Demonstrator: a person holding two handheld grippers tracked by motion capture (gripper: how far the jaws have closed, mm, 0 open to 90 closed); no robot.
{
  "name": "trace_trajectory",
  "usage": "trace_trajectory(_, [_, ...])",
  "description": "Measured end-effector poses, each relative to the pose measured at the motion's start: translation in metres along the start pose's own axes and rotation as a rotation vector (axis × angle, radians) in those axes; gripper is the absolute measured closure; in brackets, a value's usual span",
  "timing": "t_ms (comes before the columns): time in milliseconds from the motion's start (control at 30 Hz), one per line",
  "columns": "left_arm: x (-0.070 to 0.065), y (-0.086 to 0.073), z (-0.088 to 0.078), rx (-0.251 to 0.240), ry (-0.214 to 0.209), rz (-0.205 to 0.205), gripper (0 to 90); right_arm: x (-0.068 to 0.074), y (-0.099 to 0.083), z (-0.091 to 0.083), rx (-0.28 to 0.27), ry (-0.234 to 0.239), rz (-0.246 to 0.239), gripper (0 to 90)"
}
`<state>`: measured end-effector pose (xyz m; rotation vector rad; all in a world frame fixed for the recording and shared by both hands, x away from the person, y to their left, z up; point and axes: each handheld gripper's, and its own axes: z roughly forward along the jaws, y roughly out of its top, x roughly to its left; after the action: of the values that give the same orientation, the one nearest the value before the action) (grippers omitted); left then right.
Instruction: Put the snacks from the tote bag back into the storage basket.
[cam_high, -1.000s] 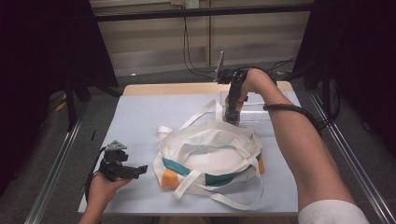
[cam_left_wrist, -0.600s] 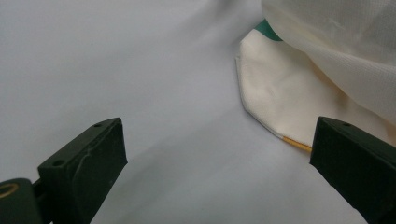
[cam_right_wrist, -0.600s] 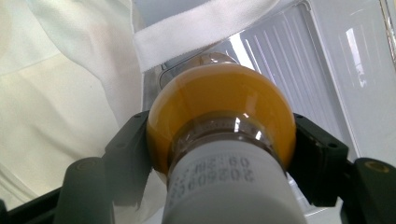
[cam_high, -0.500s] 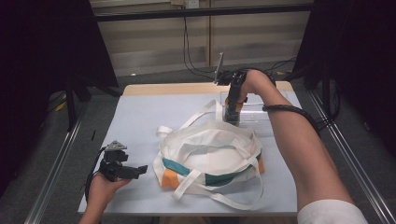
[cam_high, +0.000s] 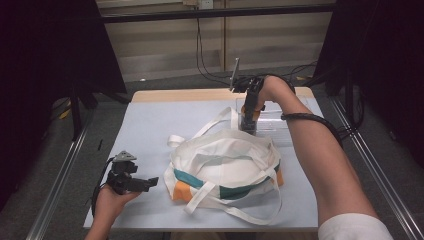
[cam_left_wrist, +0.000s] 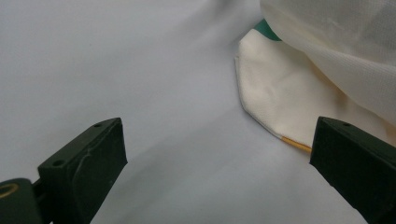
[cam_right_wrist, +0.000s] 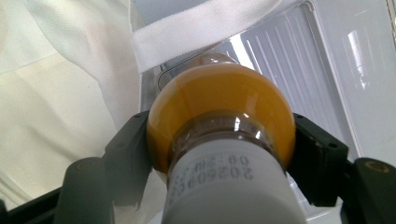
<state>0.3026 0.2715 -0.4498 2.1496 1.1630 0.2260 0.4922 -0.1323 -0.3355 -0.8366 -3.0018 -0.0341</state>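
Observation:
A white cloth bag (cam_high: 225, 160) with green and orange patches and long straps lies on the pale table (cam_high: 165, 125). Behind it, my right gripper (cam_high: 247, 122) points down by the bag's far rim. In the right gripper view, my right gripper (cam_right_wrist: 222, 140) is shut on a bottle (cam_right_wrist: 219, 102) of orange liquid with a white cap, held over a clear plastic tray (cam_right_wrist: 299, 56). A white strap (cam_right_wrist: 201, 28) crosses above the bottle. My left gripper (cam_high: 150, 182) rests low at the front left, open, its jaws aimed at the bag's corner (cam_left_wrist: 289, 102) with nothing between them (cam_left_wrist: 217, 154).
The clear tray (cam_high: 280, 117) sits at the table's back right, under the person's right forearm. Cables hang behind the table's wooden far edge (cam_high: 190, 95). Metal rails run along both sides. Bare tabletop lies to the left of the bag.

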Motion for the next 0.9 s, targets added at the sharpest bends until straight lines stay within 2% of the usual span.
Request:
trace_trajectory(433, [-0.0001, 0.0001, -0.0001, 0.000, 0.001, 0.001, 3.4, 0.0002, -0.0008, 0.0052, 0.006, 0.003, -0.001, 30.2])
trace_trajectory(600, [0.0000, 0.0001, 0.0000, 0.000, 0.001, 0.000, 3.4, -0.0014, -0.0015, 0.0067, 0.000, -0.001, -0.020, 30.2])
trace_trajectory(900, [0.0000, 0.0001, -0.0002, -0.001, 0.000, 0.000, 3.4, 0.0002, -0.0003, 0.0080, 0.007, -0.001, -0.011, 30.1])
